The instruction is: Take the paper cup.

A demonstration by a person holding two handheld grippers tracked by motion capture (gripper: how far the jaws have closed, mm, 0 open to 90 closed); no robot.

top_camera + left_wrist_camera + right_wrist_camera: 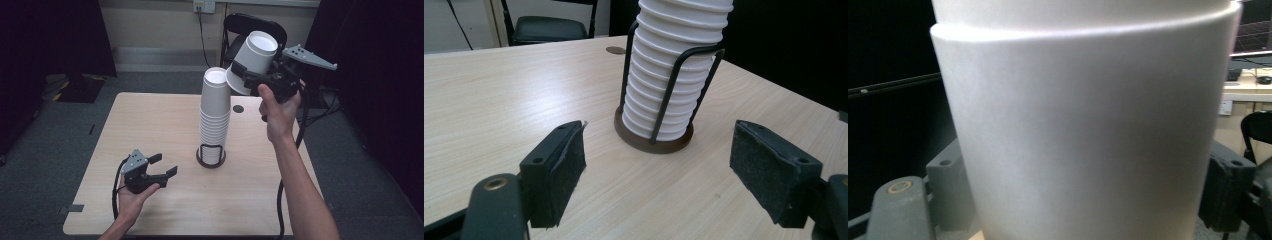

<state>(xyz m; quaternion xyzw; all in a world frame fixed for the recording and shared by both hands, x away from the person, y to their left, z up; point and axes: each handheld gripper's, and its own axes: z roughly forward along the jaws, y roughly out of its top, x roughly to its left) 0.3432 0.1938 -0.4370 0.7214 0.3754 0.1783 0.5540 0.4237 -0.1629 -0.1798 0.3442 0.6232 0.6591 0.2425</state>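
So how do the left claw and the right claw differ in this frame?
The left claw is open and empty, its pads wide apart; the right claw is shut on a white cup. The left claw sits low over the table; the right claw is raised beside the top of the cup stack. Both are hand-held.

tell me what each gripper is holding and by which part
The right gripper clamps a white paper cup across its side wall, bottom facing up. The left gripper is open and holds nothing.
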